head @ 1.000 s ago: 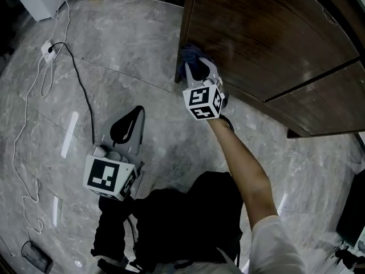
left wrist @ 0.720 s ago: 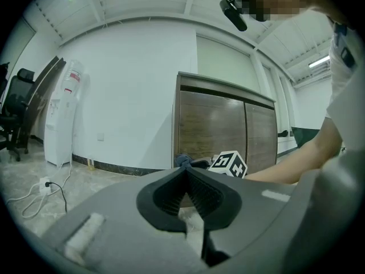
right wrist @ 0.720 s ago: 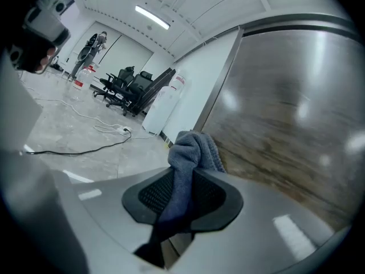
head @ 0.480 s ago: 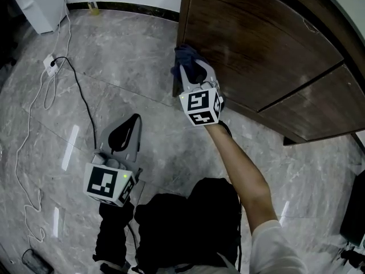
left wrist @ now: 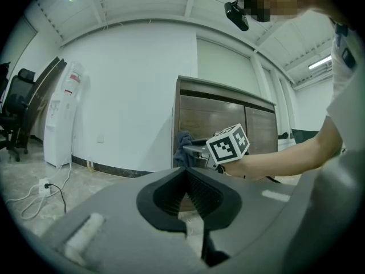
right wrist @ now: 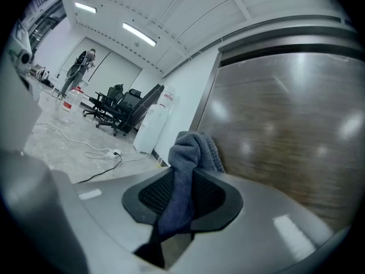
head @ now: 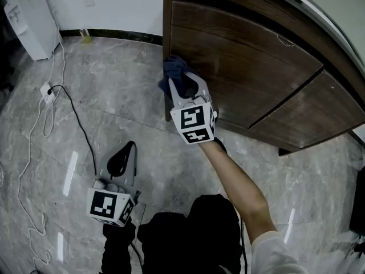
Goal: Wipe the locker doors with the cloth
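Right tool (head: 181, 87) held forward at end of outstretched bare right forearm (head: 236, 173). Jaws pinch cloth (right wrist: 191, 153) between pads, wad bunched past tips. Left tool (head: 126, 153) held low at left side, jaws pointing forward. Dark-sleeved left arm (head: 117, 244) down. Left jaws together, nothing between.

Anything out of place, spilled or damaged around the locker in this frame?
Nothing spilled or damaged. Only oddity: a power strip and cables trail loose over the floor left of the locker. The right tool grips the cloth normally.
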`<state>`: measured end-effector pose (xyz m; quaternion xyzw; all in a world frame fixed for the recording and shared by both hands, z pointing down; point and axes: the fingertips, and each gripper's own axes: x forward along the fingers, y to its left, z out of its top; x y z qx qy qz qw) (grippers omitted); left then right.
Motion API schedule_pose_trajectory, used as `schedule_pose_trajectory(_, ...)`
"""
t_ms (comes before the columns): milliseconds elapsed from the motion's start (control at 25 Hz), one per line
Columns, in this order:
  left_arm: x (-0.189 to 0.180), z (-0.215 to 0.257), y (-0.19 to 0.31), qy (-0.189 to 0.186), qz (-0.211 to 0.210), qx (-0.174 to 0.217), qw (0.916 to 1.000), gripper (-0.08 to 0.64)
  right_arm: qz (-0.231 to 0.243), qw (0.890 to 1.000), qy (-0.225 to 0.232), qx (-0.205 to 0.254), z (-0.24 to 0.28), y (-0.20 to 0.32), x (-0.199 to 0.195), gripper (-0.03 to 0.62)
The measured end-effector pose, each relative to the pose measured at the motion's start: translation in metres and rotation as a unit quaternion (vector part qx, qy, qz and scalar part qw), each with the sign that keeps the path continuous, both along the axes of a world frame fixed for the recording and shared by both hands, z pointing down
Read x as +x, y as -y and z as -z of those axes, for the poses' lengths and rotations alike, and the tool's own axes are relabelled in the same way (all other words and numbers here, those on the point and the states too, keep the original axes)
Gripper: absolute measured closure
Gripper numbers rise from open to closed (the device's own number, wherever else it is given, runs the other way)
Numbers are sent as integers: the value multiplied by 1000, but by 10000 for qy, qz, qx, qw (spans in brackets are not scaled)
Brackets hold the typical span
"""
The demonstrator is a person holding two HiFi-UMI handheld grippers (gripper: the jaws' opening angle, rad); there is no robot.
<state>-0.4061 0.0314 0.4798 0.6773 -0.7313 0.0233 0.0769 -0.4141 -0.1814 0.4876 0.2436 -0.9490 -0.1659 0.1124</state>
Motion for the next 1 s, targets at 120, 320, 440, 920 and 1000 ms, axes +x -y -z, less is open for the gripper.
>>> schedule_pose_trajectory(120, 0, 3, 1, 12, -10, 21, 10000, 557, 26, 9997, 218, 47, 30, 1, 0, 494)
schedule_pose_trajectory(320, 6, 5, 3, -13, -43, 52, 10000, 557, 49, 9990, 442, 95, 67, 2, 2, 494)
schedule_pose_trajectory(440, 9, 8, 7, 32, -65, 67, 10000, 558, 50, 9983, 559, 129, 83, 4, 3, 494)
schedule_pose_trajectory(920, 22, 14, 14, 107, -127, 49, 9998, 557, 82, 9960, 808, 381, 126, 7, 24, 494)
schedule_pose_trajectory(1000, 24, 14, 16, 127, -134, 42, 9998, 557, 37, 9958, 821, 403, 129, 10, 33, 494)
